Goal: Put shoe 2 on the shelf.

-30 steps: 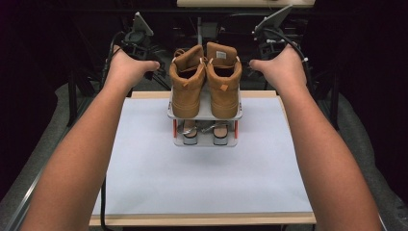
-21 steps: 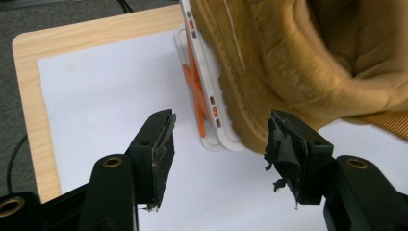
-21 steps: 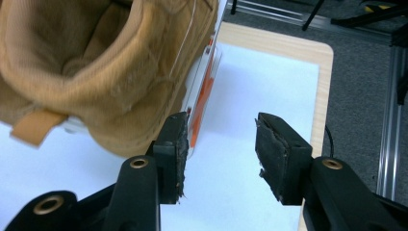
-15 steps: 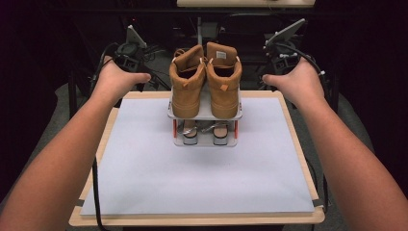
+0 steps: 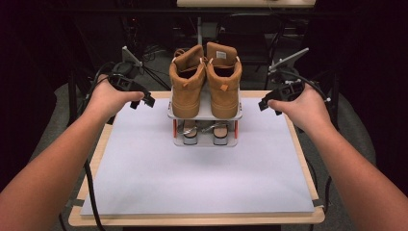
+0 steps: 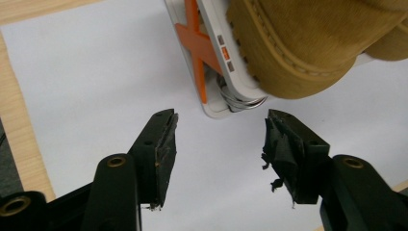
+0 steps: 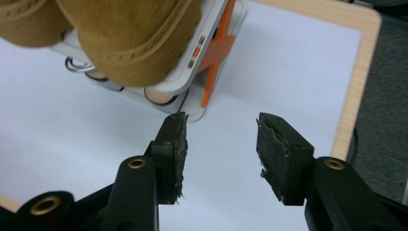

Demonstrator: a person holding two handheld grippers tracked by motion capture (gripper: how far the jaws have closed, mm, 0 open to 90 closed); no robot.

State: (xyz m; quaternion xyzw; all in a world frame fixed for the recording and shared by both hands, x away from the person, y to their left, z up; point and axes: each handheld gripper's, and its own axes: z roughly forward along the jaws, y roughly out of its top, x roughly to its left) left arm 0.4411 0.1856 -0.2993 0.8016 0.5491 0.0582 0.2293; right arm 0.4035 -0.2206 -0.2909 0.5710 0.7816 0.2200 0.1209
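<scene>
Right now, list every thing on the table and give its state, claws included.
Boots: pair, upright on the rack's top shelf, untouched.
Rack: standing on the white mat, sandals on its lower shelf.
Mat: flat on the table.
Left claw: open, nothing between its jaws.
Right claw: open, nothing between its jaws.

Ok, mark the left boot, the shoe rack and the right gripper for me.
left boot (image 5: 185, 89), high view, on the tan heel and back of the upper.
shoe rack (image 5: 204, 115), high view, on the front edge of its grey top shelf.
right gripper (image 7: 220, 126), right gripper view, midway between the open black jaws.
</scene>
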